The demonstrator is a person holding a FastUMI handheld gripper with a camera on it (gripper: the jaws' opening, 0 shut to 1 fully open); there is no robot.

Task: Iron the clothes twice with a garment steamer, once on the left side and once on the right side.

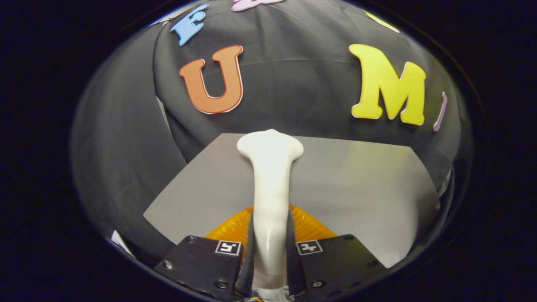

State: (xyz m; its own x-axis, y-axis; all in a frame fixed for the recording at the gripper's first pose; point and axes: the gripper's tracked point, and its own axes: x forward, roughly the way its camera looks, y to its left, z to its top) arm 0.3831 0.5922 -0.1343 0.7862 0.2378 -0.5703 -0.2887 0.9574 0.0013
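Claw (270, 247) clamped on steamer (270, 176) handle, head pointing ahead over grey desk (356, 184). Looks rigid, smooth, likely slippery; hold mid-handle. Orange thing (310, 226) beneath.

This is a staged recording booth and not a lived-in room. Beyond the gripper's (268, 235) fingers, dark draped cloth (293, 84) forms the back wall and wraps round on both sides in soft folds, closing the space in. Just ahead of the fingers and running up to that cloth lies a flat, plain grey tabletop (356, 184) with clean straight edges. The fingers themselves press from both sides on the slim white plastic handle of a garment steamer (270, 184), a household appliance brought into this bare, cloth-walled set.
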